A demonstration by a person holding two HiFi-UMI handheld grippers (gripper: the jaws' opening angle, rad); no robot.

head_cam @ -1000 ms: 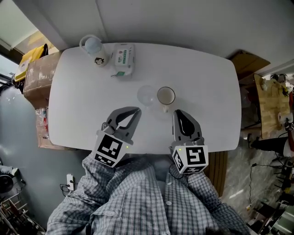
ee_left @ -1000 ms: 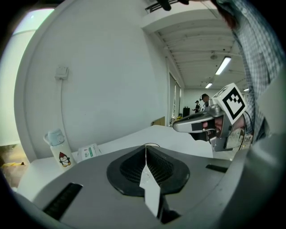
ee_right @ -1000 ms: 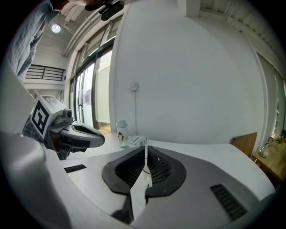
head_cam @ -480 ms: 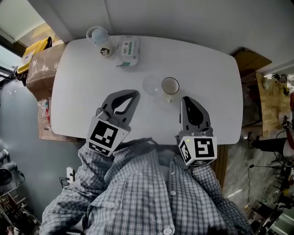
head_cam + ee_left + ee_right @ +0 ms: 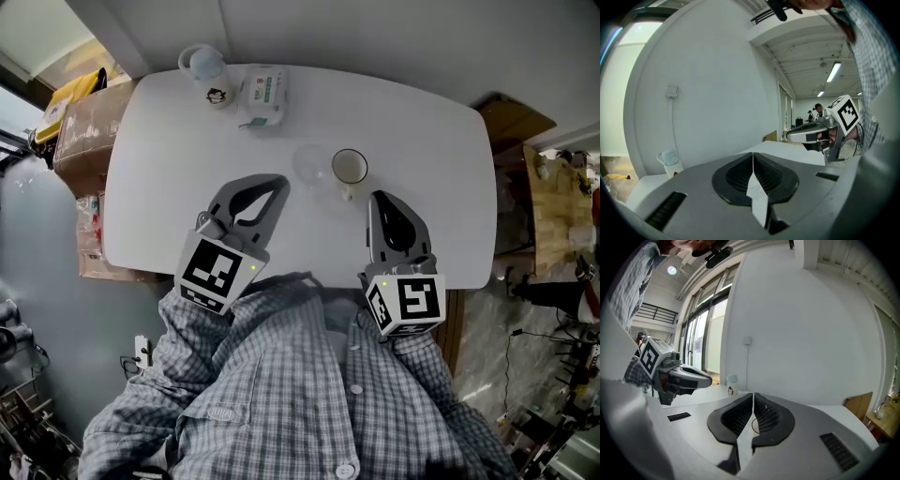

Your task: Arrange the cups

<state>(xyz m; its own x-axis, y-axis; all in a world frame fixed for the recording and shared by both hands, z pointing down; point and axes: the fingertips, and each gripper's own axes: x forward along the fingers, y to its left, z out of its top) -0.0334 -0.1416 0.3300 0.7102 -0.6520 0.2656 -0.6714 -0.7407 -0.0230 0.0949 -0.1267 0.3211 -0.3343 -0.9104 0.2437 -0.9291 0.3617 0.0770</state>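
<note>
1. White table (image 5: 178,202): a rounded top that fills the middle of the head view and carries all the items listed below except the box.
2. Person in a checked shirt (image 5: 281,394): at the near edge of the table, holding one gripper in each hand.
3. Cardboard box (image 5: 82,141): beside the table's left end, off the tabletop.
4. Left gripper (image 5: 277,182): held over the near-left part of the table and pointing toward the two cups at the centre. Its jaws are pressed together along their whole length, with nothing between them.
5. Right gripper (image 5: 375,197): held over the near-right part of the table, with its tip near the white cup but apart from it. Its jaw tips meet, and it grasps nothing.
6. Pack of wipes (image 5: 263,94): lies flat near the far edge, just beside the lidded mug.
7. Lidded mug (image 5: 208,73): upright at the far-left corner, with a pale blue lid, a side handle and a small cartoon figure on its wall.
8. White cup (image 5: 350,168): upright at the table's centre, mouth open upward, its handle turned toward the person.
9. Clear cup (image 5: 308,164): upright just beside the white cup, on the side nearer the left gripper; whether the two touch cannot be told.
</note>
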